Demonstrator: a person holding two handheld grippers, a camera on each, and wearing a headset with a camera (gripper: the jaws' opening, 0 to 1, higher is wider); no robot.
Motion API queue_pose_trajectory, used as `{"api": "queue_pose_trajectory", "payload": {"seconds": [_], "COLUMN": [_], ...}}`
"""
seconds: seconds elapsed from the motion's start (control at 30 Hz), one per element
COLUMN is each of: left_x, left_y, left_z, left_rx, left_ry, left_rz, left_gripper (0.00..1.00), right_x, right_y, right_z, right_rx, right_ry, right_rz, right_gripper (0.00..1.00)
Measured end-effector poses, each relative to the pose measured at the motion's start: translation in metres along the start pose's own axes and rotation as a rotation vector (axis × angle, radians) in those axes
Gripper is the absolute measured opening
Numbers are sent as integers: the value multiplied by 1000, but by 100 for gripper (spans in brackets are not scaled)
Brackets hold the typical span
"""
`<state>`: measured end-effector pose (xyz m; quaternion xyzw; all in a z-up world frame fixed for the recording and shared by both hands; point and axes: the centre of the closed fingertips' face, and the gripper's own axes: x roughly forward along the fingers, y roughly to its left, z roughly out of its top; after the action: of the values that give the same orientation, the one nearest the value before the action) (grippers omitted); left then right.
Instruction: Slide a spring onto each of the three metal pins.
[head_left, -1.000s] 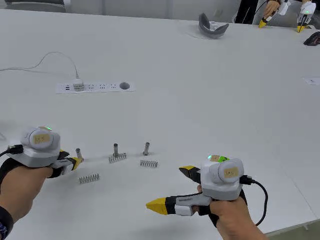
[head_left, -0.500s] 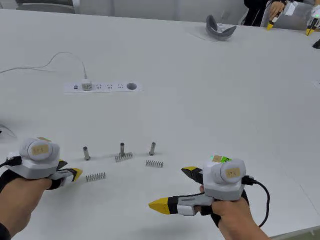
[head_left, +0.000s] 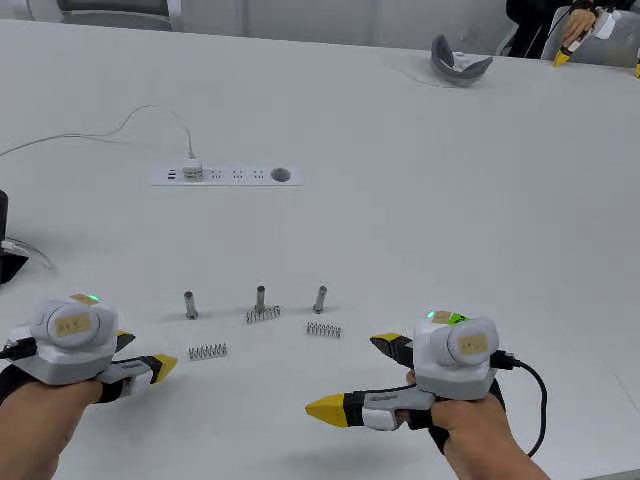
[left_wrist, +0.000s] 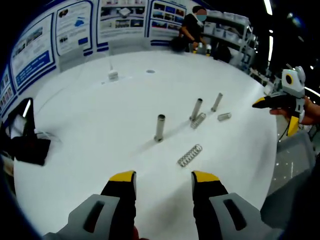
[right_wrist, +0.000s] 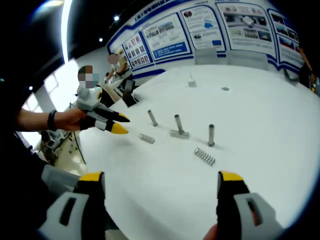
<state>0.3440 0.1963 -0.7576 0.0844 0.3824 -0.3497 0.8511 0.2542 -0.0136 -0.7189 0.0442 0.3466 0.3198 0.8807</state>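
Springs (head_left: 323, 329), coiled wire, beside cylindrical metal pins (head_left: 260, 297)

Three upright pins (right_wrist: 177, 123), three springs (right_wrist: 204, 155) alongside

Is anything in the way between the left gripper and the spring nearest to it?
Nothing visible. Bare table lies between the open left gripper and the nearest spring, which lies flat, apart from the nearest pin.

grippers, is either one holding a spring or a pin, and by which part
Nothing is held. The left gripper and right gripper are both open and empty; the springs lie loose on the table beside the pins.
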Motion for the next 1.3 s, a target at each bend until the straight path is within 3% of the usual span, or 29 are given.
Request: {"api": "queue_pose_trajectory", "payload": {"seconds": [0.4,0.8,1.03,1.3], "left_x": [-22,-39,-41,-36], "left_y": [-10,-15,-17,-19], "left_z": [-3,-9,-9,-6], "left_rx": [-4,0,17,77], "left_ry": [-63,-89,-83,-66], "left_rz": [-14,-30,-49,-86], "left_gripper": [58,71,77,79], "right_x": [6,11,13,13], "right_y": [3,8,11,10], "right_z": [1,-2,-2,0], "right_rx": [-9,-13,-20,-30], "right_ry": [3,14,21,28], "right_rz": [13,22,27,25], "right_gripper": [94,94,95,95]}}
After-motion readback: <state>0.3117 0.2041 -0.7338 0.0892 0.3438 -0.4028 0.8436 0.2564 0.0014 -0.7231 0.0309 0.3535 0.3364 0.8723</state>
